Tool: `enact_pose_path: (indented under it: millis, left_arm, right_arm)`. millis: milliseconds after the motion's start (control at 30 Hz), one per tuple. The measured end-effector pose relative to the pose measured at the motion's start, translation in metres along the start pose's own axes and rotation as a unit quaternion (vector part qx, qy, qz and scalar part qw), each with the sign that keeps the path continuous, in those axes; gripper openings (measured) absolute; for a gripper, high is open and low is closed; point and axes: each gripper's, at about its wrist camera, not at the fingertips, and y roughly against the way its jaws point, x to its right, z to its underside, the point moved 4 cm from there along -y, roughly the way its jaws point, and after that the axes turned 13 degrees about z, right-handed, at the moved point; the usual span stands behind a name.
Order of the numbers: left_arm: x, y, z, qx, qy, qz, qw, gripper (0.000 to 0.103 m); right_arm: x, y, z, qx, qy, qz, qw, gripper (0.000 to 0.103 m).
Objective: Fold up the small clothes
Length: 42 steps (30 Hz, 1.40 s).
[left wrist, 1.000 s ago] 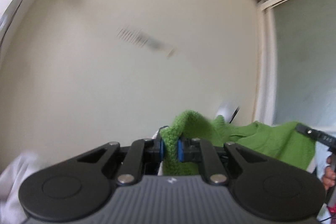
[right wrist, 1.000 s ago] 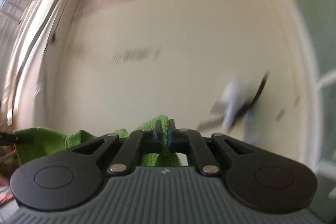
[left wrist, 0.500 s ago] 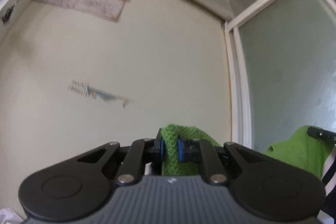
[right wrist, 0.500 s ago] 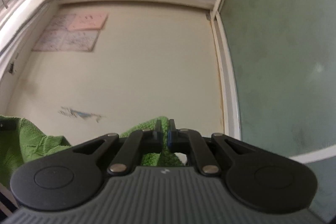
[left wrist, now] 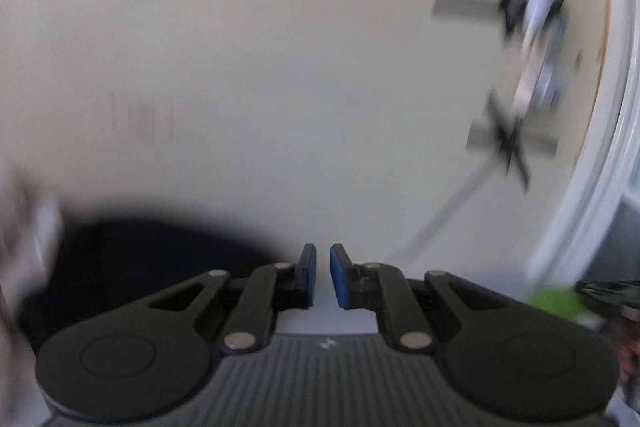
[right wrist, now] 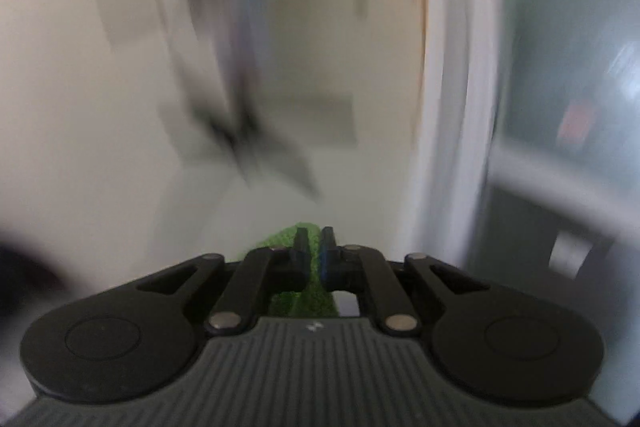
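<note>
Knit (right wrist: pixel 308 269): green, nubbly wool, a bunched fold.
Right gripper (right wrist: pixel 313 243): jaws clamped on the knit's fold; cloth hangs just beneath them.
Left gripper (left wrist: pixel 322 267): jaws nearly together, a narrow empty slit between blue pads.
Room: blurred pale wall (left wrist: pixel 280 67) ahead of both.

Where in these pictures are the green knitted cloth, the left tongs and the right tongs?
green knitted cloth (right wrist: pixel 306 301): right wrist view, strip running back behind the pads.
left tongs (left wrist: pixel 322 277): left wrist view, gap between its tips.
right tongs (right wrist: pixel 314 255): right wrist view, between its tips.
</note>
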Motion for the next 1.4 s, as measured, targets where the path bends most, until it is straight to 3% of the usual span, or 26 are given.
enact_pose_path:
  millis: [67,133,233,333,400,500,600,733,867,1000,1067,1167,1233,1333,1400]
  left_arm:
    - [-0.019,-0.008,0.039,-0.033,-0.002,-0.009,0.9994,0.013]
    - [-0.037,-0.013,0.069,-0.068,0.004,-0.022,0.9974,0.013]
    - [-0.055,-0.010,0.099,-0.100,0.033,-0.012,0.9944,0.013]
    - [-0.059,0.004,0.108,-0.102,0.029,-0.011,0.9943,0.019]
    - [-0.062,0.016,0.111,-0.100,0.024,-0.015,0.9946,0.024]
    - [-0.057,0.043,0.115,-0.096,0.018,-0.009,0.9952,0.032]
    - [-0.058,0.061,0.116,-0.092,0.002,-0.012,0.9957,0.040]
    - [-0.070,0.087,0.122,-0.097,-0.012,-0.020,0.9951,0.063]
    - [-0.079,0.099,0.137,-0.118,-0.004,-0.011,0.9929,0.089]
    - [-0.065,0.103,0.152,-0.129,-0.031,0.015,0.9911,0.094]
    - [-0.054,0.103,0.159,-0.131,-0.056,0.020,0.9896,0.096]
    - [-0.043,0.100,0.172,-0.145,-0.094,0.002,0.9850,0.096]
    - [-0.040,0.098,0.181,-0.154,-0.103,-0.003,0.9827,0.096]
    - [-0.036,0.101,0.187,-0.152,-0.101,0.002,0.9833,0.097]
    - [-0.033,0.103,0.190,-0.145,-0.103,0.003,0.9841,0.092]
  right_arm:
    - [-0.016,-0.055,0.048,-0.091,0.052,0.054,0.993,0.011]
    - [-0.009,-0.059,0.069,-0.104,-0.006,-0.002,0.995,0.011]
    - [-0.012,-0.037,0.069,-0.097,-0.045,-0.062,0.992,0.015]
    - [-0.037,-0.002,0.061,-0.083,-0.019,-0.134,0.987,0.023]
    - [-0.062,0.021,0.056,-0.087,0.005,-0.186,0.979,0.036]
    - [-0.097,0.045,0.049,-0.099,0.033,-0.244,0.964,0.037]
    - [-0.122,0.056,0.047,-0.118,0.044,-0.273,0.954,0.037]
    - [-0.139,0.064,0.049,-0.137,0.057,-0.273,0.950,0.037]
    - [-0.141,0.067,0.053,-0.186,0.030,-0.263,0.946,0.041]
    - [-0.145,0.060,0.061,-0.233,0.020,-0.237,0.943,0.052]
    - [-0.149,0.060,0.067,-0.245,0.020,-0.229,0.942,0.052]
    - [-0.161,0.063,0.066,-0.224,0.044,-0.211,0.950,0.054]
    - [-0.169,0.063,0.063,-0.214,0.050,-0.203,0.954,0.061]
    - [-0.184,0.055,0.061,-0.226,0.040,-0.193,0.954,0.068]
    - [-0.197,0.047,0.064,-0.241,0.037,-0.185,0.952,0.070]
